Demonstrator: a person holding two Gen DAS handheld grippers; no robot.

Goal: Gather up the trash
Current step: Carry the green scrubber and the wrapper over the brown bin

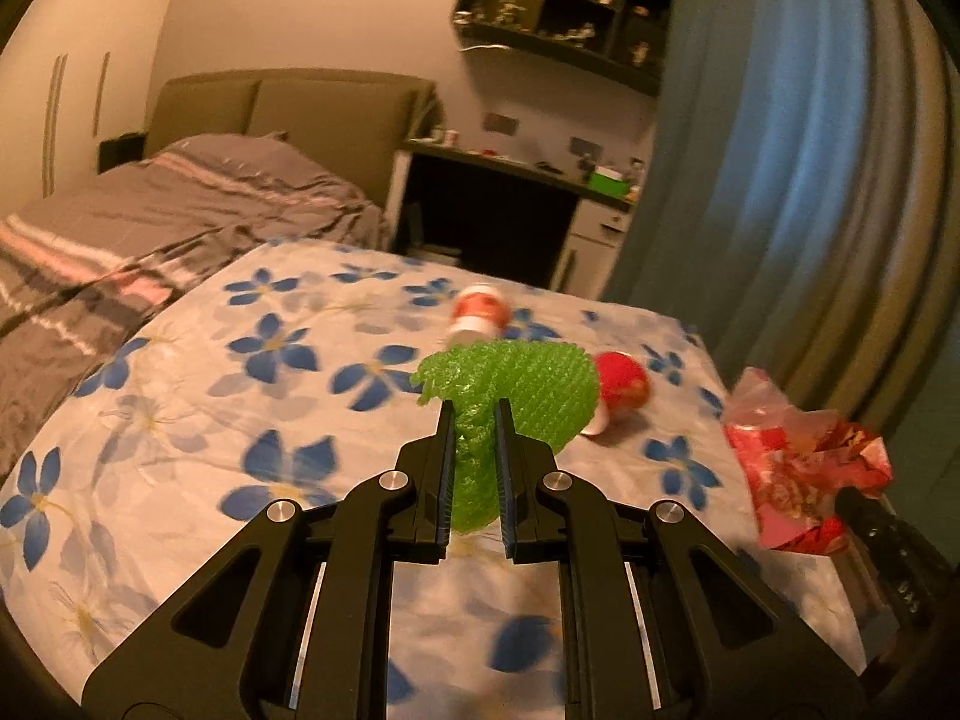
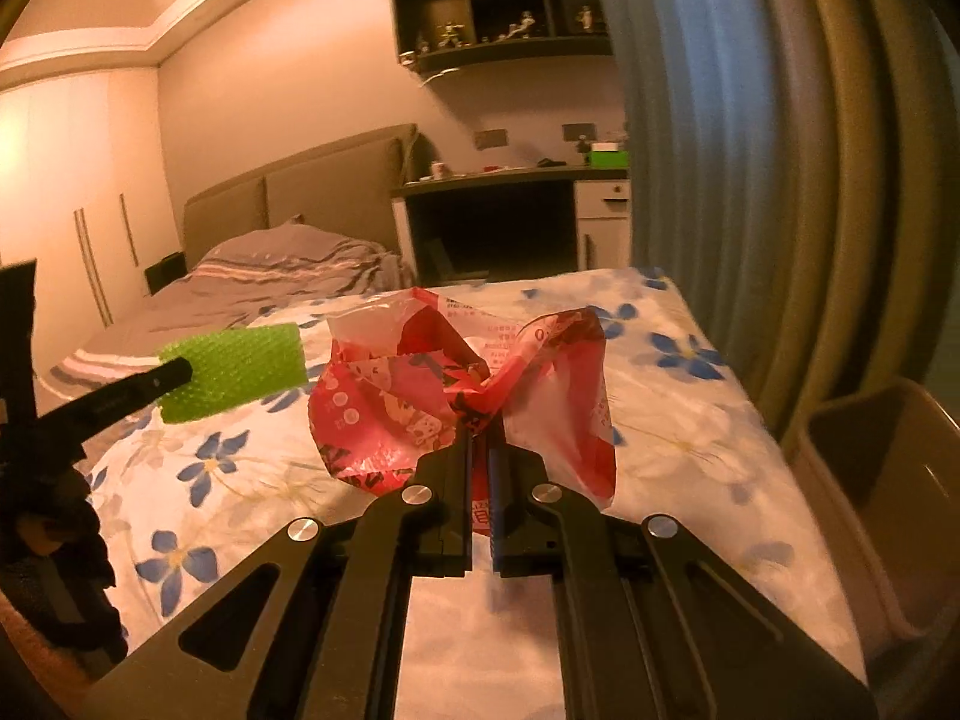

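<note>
Left wrist view. My left gripper (image 1: 474,414) is closed to a narrow gap on a sheet of green bubble wrap (image 1: 516,396), which stands up between the fingers and fans out past the tips, lifted clear of the flowered cloth (image 1: 240,372). Ahead of the tips and a little to the right, two small red-and-white bottles (image 1: 480,315) (image 1: 621,387) lie on their sides on the cloth; the nearer one is partly hidden behind the wrap. At the far right edge my other tool's red wrapper (image 1: 798,480) shows, level with my fingers.

Right wrist view. My right gripper (image 2: 480,438) is nearly shut on a crumpled red plastic wrapper (image 2: 456,396), pinched at its waist so that both halves flare upward beyond the tips. The left gripper (image 2: 174,375) enters from the left, its green bubble wrap (image 2: 240,372) just beside the wrapper and at the same height. A brown bin (image 2: 888,492), open side up, sits to my right, below the cloth's edge. Judgement: the drop turns on this; the bin lies rightward of both tools and the right hand is the nearer, so it should release first.
</note>
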